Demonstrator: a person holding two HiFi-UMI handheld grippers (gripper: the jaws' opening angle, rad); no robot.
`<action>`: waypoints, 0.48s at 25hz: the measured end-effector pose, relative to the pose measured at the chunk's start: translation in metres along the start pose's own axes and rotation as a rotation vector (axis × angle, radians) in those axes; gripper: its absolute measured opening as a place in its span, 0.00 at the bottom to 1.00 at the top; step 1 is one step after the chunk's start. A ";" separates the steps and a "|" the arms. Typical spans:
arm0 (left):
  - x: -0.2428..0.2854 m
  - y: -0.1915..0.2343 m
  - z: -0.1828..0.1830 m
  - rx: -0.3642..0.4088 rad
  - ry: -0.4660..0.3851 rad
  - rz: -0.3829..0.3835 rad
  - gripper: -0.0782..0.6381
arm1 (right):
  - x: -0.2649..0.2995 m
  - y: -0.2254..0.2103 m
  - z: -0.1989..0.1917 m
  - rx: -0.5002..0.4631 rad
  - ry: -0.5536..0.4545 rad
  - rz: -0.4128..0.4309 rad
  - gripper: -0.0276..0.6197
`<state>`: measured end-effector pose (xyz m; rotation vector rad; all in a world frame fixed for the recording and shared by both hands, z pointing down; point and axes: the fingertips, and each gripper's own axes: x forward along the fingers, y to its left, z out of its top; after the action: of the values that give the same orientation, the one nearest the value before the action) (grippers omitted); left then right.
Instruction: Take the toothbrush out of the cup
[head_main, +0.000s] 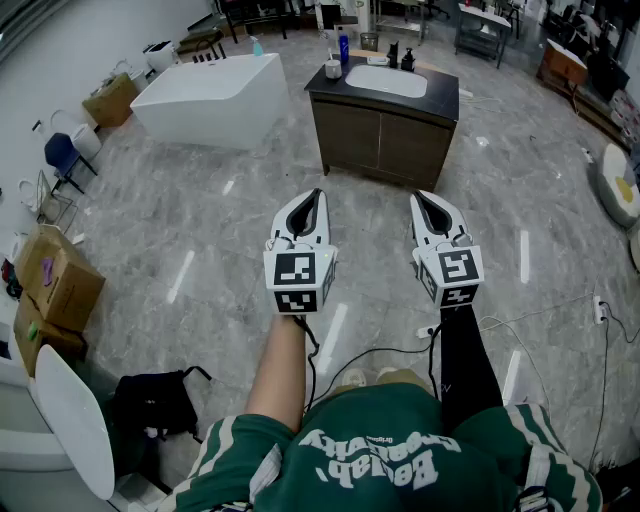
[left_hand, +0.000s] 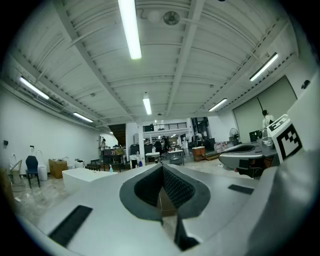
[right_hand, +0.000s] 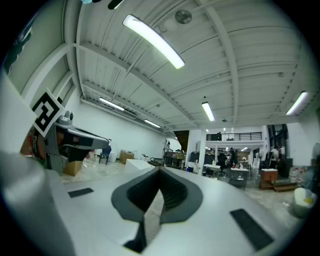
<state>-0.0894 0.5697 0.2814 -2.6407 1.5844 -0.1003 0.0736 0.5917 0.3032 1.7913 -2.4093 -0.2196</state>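
The person wears a green shirt (head_main: 380, 455) with white lettering and white-striped shoulders, and a black sleeve (head_main: 462, 350) on the right arm. The white, dark-lined left gripper (head_main: 316, 194) and right gripper (head_main: 418, 198) each bear a black-and-white marker cube (head_main: 298, 280) and trail thin black cables (head_main: 313, 365).

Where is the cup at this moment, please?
In the head view, the cup stands at the left end of the dark vanity counter, just left of the white basin.

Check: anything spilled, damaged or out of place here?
Nothing stands out. The dark wooden vanity cabinet and the small pale cup on it stand upright; left gripper and right gripper are shut, empty, well short of them.
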 end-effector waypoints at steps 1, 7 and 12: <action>-0.001 0.001 -0.002 0.003 -0.001 0.000 0.10 | 0.000 0.002 0.000 -0.001 0.000 -0.001 0.05; -0.005 0.008 -0.009 0.020 -0.008 -0.001 0.10 | 0.001 0.012 0.000 -0.008 -0.015 0.015 0.05; -0.007 0.019 -0.015 0.011 0.001 0.005 0.10 | 0.005 0.018 -0.006 0.014 -0.011 0.007 0.14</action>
<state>-0.1109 0.5670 0.2941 -2.6290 1.5862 -0.1091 0.0568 0.5920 0.3122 1.7917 -2.4304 -0.2131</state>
